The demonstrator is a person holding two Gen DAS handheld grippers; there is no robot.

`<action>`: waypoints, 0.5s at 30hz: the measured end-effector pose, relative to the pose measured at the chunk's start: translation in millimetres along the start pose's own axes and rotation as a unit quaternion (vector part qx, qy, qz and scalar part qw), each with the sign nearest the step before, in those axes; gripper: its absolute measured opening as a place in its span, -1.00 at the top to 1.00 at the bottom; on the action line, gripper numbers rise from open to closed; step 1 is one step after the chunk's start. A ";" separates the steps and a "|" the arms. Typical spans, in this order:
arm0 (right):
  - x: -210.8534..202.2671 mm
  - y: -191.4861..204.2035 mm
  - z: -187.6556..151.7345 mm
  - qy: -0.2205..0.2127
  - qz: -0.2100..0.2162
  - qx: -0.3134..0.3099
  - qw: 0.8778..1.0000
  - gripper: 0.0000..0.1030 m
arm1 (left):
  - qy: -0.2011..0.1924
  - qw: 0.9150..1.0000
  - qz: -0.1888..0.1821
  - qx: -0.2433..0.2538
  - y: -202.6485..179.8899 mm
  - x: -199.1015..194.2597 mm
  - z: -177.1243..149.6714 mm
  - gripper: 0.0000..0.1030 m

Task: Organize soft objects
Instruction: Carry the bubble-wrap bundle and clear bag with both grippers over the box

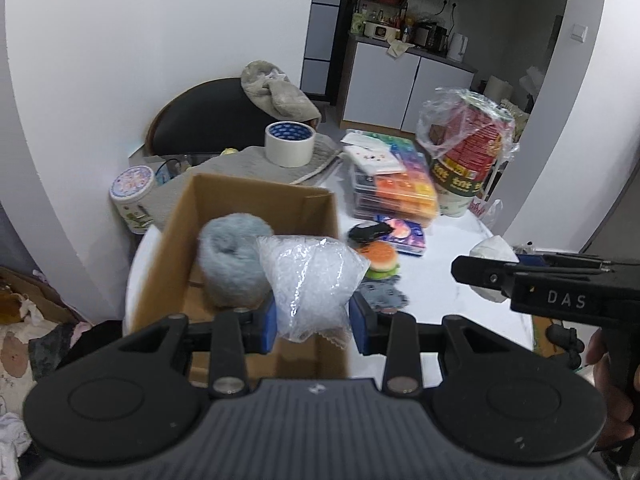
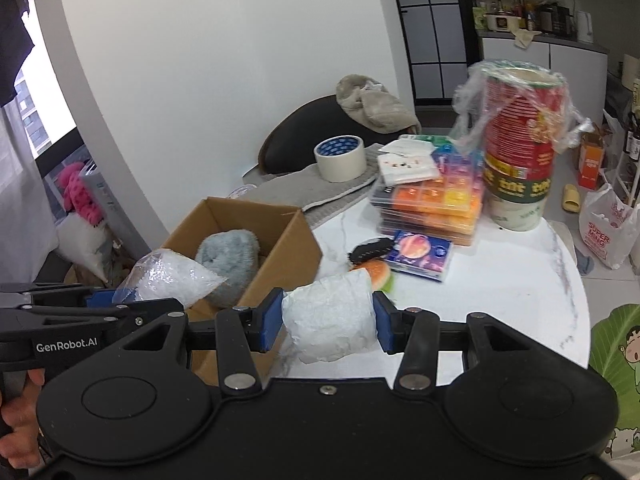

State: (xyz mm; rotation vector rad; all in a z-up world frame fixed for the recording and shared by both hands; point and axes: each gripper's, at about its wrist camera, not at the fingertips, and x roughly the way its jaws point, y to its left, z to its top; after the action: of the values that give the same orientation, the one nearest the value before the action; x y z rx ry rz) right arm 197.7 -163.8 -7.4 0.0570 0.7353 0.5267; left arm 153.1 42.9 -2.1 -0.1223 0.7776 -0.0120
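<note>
My left gripper is shut on a clear bubble-wrap bag and holds it over the near right part of an open cardboard box. A grey fluffy ball lies in the box. My right gripper is shut on a white crumpled soft wad, just right of the box above the white table. The bag and the ball also show in the right wrist view. A soft burger toy and a grey plush piece lie on the table.
A tape roll sits on a grey mat behind the box. Stacked colourful plastic cases, a tall wrapped canister, a tissue pack and a black clip stand to the right. A round tin is left of the box.
</note>
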 end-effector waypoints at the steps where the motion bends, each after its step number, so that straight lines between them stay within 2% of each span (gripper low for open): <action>1: 2.7 2.5 0.9 0.001 0.001 -0.001 1.000 0.11 | 0.002 1.000 0.003 0.001 3.9 0.1 0.8 0.31; 15: 28.8 45.2 21.5 0.011 0.013 -0.021 1.000 0.11 | 0.042 0.999 0.011 0.003 44.9 20.7 4.9 0.31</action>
State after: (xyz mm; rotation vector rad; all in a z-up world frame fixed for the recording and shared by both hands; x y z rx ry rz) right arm 209.7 -108.0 1.1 0.0226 0.7449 0.5675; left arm 169.8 86.9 -18.3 -0.1088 0.8626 0.0013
